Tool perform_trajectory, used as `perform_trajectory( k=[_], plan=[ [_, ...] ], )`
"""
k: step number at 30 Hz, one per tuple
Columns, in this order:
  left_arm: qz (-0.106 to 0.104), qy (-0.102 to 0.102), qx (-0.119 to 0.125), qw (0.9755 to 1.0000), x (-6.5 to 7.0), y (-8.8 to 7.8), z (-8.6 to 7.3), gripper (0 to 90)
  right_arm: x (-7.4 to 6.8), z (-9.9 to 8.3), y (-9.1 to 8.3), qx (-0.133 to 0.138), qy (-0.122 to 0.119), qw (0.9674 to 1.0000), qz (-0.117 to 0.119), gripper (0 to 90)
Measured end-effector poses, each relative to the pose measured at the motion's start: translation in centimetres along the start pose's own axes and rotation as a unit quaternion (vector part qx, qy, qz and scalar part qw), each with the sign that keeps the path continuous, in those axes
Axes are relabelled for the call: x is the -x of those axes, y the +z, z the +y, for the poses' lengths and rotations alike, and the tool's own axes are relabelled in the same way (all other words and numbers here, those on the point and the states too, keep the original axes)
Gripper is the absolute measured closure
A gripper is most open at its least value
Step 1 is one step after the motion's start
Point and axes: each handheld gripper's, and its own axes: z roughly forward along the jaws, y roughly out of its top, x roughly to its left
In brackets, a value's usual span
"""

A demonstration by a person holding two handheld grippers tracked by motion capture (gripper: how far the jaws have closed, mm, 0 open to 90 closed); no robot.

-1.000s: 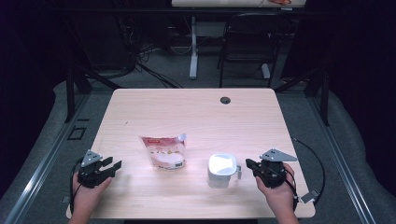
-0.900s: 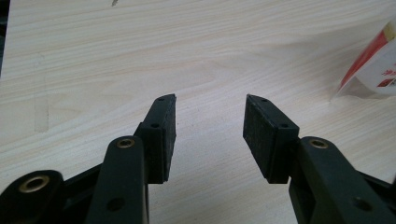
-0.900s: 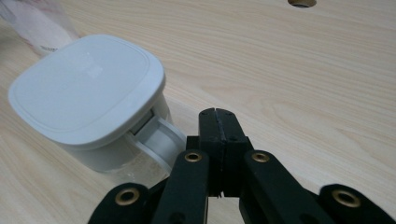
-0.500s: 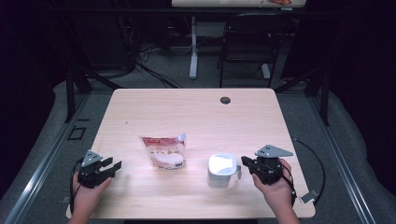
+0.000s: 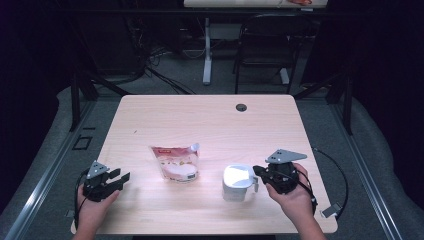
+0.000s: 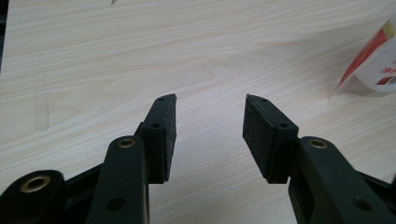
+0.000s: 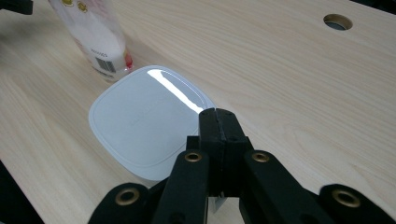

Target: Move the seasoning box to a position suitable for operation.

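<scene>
With my right gripper [image 5: 257, 172] pinched together beside the white lidded container [image 5: 237, 182], I judge it light, rigid and slick, best gripped across its sides.

Black left gripper [image 5: 121, 177], brass screws, grey plate.

No wording can be read anywhere. The pouch [image 7: 95, 35] at ten o'clock of the white container [image 7: 147, 121] bears a barcode and red print, too small to make out.
</scene>
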Motion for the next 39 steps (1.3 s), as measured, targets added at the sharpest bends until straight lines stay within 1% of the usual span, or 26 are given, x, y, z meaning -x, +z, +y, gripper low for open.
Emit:
perform_trajectory(
  k=[2, 3, 4, 8, 10, 14, 17, 18, 20, 21, 24, 33, 36, 39],
  plan=[
    [-0.001, 0.001, -0.003, 1.0, 0.0, -0.1, 0.0, 54.7, 0.0, 0.1, 0.0, -0.003, -0.002, 1.0, 0.001, 90.0],
    [-0.001, 0.001, -0.003, 1.0, 0.0, 0.0, 0.0, 54.6, -0.1, 0.3, 0.1, -0.01, -0.003, 0.9999, 0.008, 90.0],
    [-0.001, 0.0, -0.002, 1.0, 0.0, 0.0, 0.0, 54.7, -0.1, 0.3, 0.1, -0.014, -0.004, 0.9999, 0.009, 90.0],
    [-0.002, 0.001, -0.003, 1.0, 0.0, 0.0, 0.0, 54.7, -0.2, 0.5, 0.2, -0.021, -0.004, 0.9997, 0.014, 90.0],
    [0.0, 0.0, 0.001, 1.0, 0.0, 0.0, 0.0, 54.6, -0.3, 0.5, 0.4, -0.029, -0.005, 0.9994, 0.018, 90.0],
    [-0.001, 0.001, 0.0, 1.0, 0.0, 0.0, 0.0, 54.6, -0.5, 0.5, 0.7, -0.033, -0.005, 0.9992, 0.019, 90.0],
    [-0.001, 0.001, -0.003, 1.0, 0.0, 0.0, 0.0, 54.7, -0.5, 0.6, 0.8, -0.039, -0.001, 0.9992, 0.013, 90.0],
    [0.0, 0.001, 0.001, 1.0, 0.0, 0.0, 0.0, 54.6, -0.4, 0.5, 0.9, -0.037, 0.004, 0.9992, 0.011, 90.0],
    [0.0, 0.001, 0.0, 1.0, 0.0, 0.0, 0.0, 54.6, -0.4, 0.5, 0.9, -0.038, 0.006, 0.9992, 0.01, 89.8],
    [0.0, 0.001, 0.001, 1.0, 0.0, 0.0, 0.0, 54.6, -0.3, 0.4, 0.9, -0.037, 0.014, 0.9992, 0.009, 87.8],
    [-0.001, 0.001, 0.0, 1.0, 0.0, 0.0, 0.0, 54.6, -0.3, 0.3, 1.0, -0.037, 0.021, 0.9991, 0.009, 86.2],
    [0.0, 0.002, 0.001, 1.0, 0.0, 0.0, 0.0, 54.6, -0.2, 0.3, 1.2, -0.039, 0.025, 0.9989, 0.009, 83.6],
    [-0.001, 0.001, 0.0, 1.0, 0.0, 0.0, 0.0, 54.6, -0.2, 0.2, 1.2, -0.033, 0.031, 0.9989, 0.009, 82.8],
    [0.0, 0.002, 0.0, 1.0, 0.0, 0.0, 0.0, 54.6, -0.1, 0.2, 1.2, -0.036, 0.029, 0.9989, 0.012, 82.9]
  ],
)
